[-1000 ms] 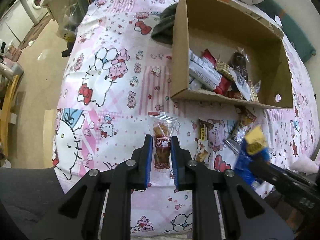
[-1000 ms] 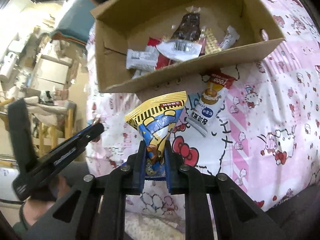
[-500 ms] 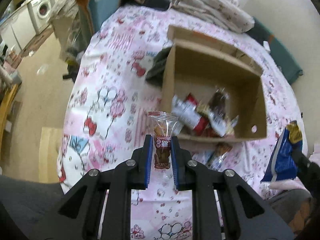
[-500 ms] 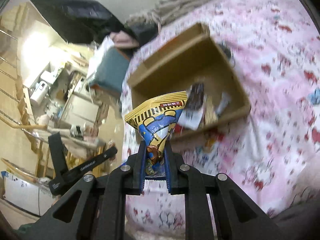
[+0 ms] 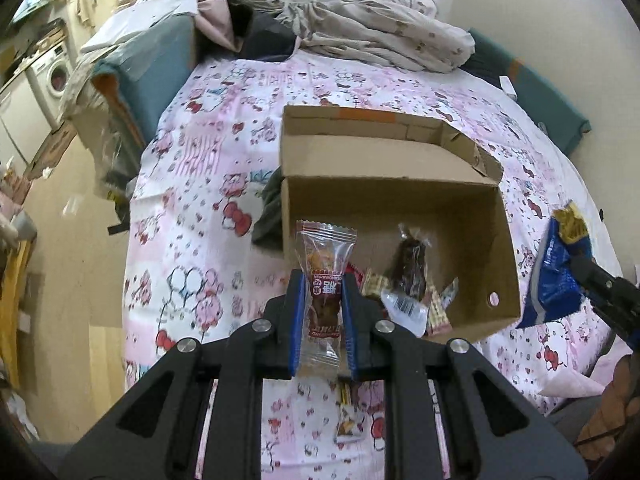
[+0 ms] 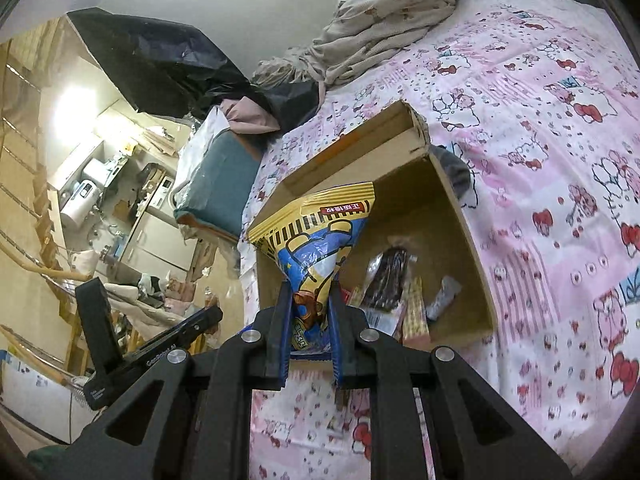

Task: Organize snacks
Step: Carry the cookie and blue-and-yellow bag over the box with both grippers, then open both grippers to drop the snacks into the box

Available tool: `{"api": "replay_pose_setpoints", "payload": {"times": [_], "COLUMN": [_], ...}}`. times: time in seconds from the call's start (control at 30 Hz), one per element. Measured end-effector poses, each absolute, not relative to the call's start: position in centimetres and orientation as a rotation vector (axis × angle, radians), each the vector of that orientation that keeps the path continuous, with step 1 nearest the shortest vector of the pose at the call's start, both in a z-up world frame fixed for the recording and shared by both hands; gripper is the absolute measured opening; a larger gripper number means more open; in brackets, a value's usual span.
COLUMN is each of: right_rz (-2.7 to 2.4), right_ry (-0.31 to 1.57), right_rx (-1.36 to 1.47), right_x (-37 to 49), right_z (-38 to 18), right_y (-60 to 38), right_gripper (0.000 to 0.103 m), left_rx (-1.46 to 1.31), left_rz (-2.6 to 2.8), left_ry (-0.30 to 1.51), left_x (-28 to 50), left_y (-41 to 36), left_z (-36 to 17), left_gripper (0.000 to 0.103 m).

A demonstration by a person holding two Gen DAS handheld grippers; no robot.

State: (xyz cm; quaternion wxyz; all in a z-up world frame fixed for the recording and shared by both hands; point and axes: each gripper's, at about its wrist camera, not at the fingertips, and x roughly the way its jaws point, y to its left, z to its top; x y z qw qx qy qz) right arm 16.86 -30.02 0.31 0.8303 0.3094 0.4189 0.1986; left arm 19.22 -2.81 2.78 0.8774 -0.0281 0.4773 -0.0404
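Pink cartoon-print bedding [image 5: 208, 184] covers a bed that fills most of both views, with a cluttered laundry corner and a washing machine [image 5: 56, 76] at the far left of the left wrist view and a heap of crumpled linen [image 5: 380, 36] along the top.

Moving right, an open cardboard box [image 5: 392, 200] sits near the middle of the bed. Its floor already holds several snacks, among them a dark bar in clear wrap [image 5: 410, 264] and small checked packets, gathered at the lower edge nearest the camera.

Low in the centre of that view, the left tongs [image 5: 320, 312] are pressed onto a clear sachet with a red label [image 5: 324, 276], held upright in the air just before the near wall of the box. One loose snack [image 5: 348, 420] lies on the bedding below, between the black arms.

At the right edge, the right tongs [image 6: 306, 324] pinch the lower end of a blue and yellow bag [image 6: 320, 240]. In the right wrist view this bag stands up in front of the box opening, slightly left of centre.

Both snacks look to be mid-carry toward the box, so the step in hand is delivery. Next, each pair of tongs would need to pass over the near wall, dip inside, and spread to let its snack drop clear of the rim. The loose snack on the bedding would still remain to be collected.
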Motion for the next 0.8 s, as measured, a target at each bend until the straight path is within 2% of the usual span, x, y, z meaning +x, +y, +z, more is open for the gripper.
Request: {"api": "replay_pose_setpoints", "payload": {"times": [0.3,0.8], "right_rz": [0.384,0.310], "right_ry": [0.976,1.086], "right_rx": [0.659,0.626], "right_x": [20.5,21.3], "right_z": [-4.9,-8.1], "right_y": [-29.5,-28.6], "right_gripper": [0.017,0.020], "left_rx": [-0.036,-0.050], "left_rz": [-0.108,-0.172], "left_ry": [0.974,0.946], "left_x": [21.9,23.3], "left_y": [-4.4,-5.6], "left_z": [0.3,-3.4], "left_gripper": [0.015,0.016]}}
